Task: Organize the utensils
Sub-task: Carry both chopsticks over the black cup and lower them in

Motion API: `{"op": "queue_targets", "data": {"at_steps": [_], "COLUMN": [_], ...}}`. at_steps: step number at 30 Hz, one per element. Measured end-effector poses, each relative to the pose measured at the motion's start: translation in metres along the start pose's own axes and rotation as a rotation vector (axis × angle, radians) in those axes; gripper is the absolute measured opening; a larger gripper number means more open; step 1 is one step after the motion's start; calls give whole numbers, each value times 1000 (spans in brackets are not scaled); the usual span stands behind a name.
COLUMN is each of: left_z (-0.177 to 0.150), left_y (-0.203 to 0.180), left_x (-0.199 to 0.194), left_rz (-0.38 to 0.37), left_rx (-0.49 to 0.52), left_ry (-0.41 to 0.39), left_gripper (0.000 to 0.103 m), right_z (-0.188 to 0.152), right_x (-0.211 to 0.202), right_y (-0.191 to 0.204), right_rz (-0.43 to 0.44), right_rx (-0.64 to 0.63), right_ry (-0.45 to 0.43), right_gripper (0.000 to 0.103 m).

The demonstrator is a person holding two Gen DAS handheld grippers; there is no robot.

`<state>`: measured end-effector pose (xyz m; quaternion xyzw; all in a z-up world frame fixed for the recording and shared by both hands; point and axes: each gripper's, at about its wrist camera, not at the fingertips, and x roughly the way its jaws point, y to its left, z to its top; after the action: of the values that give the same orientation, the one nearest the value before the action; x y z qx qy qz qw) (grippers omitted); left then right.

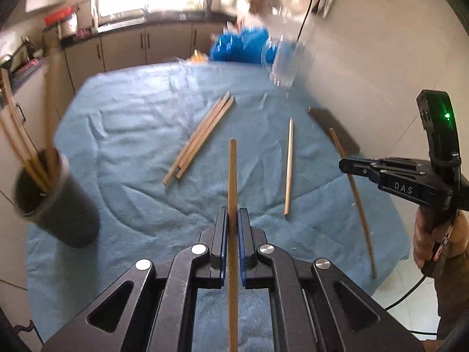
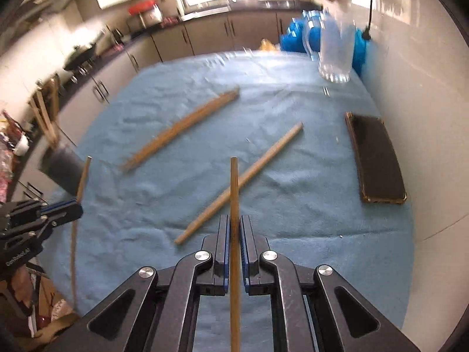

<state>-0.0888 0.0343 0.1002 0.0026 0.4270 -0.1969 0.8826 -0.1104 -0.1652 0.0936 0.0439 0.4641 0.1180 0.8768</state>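
Observation:
My left gripper [image 1: 233,217] is shut on a wooden chopstick [image 1: 232,176] that points forward above the blue cloth. My right gripper [image 2: 233,224] is shut on another chopstick [image 2: 234,193]; it also shows at the right of the left wrist view [image 1: 344,165], its chopstick [image 1: 356,196] slanting down. A dark cup [image 1: 58,202] with several chopsticks stands at the left edge of the cloth. A bundle of chopsticks [image 1: 199,139] and a single chopstick [image 1: 288,167] lie loose on the cloth.
A blue cloth [image 1: 132,146] covers the table. A dark flat case [image 2: 376,161] lies at the right near the wall. A clear glass jug [image 2: 335,50] and blue bags [image 1: 237,45] stand at the far end. Kitchen cabinets run behind.

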Motion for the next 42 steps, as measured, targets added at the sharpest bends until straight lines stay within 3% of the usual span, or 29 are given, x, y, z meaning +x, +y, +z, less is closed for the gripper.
{"op": "queue_targets", "data": {"at_steps": [12, 18, 28, 36, 39, 42], "left_z": [-4, -1, 31, 59, 64, 64], "left_y": [38, 65, 119, 150, 160, 172], "left_x": [-120, -164, -214, -185, -165, -141], "left_rz": [13, 34, 151, 273, 285, 285], "left_rx": [-136, -188, -268, -286, -296, -313], "left_ry": [-366, -485, -676, -697, -657, -600], "left_gripper": [6, 6, 6, 6, 6, 6], "right_z": [23, 45, 100, 137, 140, 142], "right_x": [-54, -61, -79, -70, -56, -30], "right_y": [70, 102, 175, 244, 261, 272], "right_rz": [109, 157, 270, 367, 343, 332], "right_rx": [-73, -80, -140, -175, -193, -196], "right_ry": [-265, -339, -438, -500, -517, -471], "right_gripper": [7, 7, 7, 7, 8, 8]}}
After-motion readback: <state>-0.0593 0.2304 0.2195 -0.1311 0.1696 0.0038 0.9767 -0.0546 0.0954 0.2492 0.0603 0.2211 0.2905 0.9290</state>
